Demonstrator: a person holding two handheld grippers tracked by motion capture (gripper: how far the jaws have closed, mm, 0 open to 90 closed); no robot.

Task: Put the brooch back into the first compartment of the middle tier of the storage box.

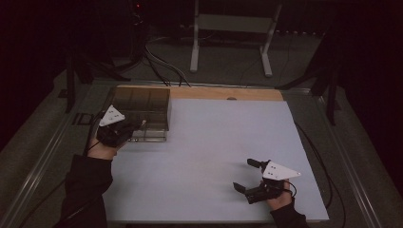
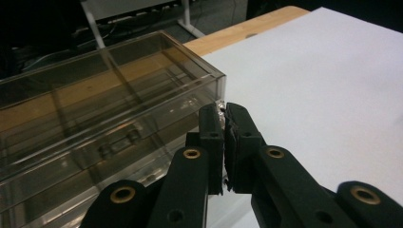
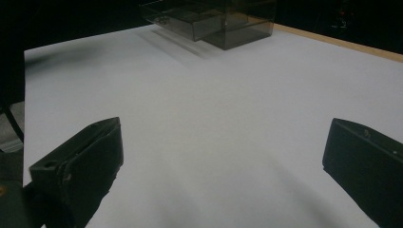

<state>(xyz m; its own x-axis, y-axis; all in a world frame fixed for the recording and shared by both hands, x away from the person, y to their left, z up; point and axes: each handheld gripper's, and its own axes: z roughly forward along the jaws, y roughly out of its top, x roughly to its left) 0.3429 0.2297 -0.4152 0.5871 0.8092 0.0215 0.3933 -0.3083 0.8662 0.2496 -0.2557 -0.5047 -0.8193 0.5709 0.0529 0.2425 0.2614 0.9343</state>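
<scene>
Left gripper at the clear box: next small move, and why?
Probably a short pull toward the person. The left gripper is shut at the front corner of the clear box, apparently pinching something small and shiny on what looks like a drawer front. The right gripper rests open, well apart on the white tabletop.

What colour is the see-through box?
Smoky grey-brown and transparent; the box shows best in the left gripper view.
</scene>
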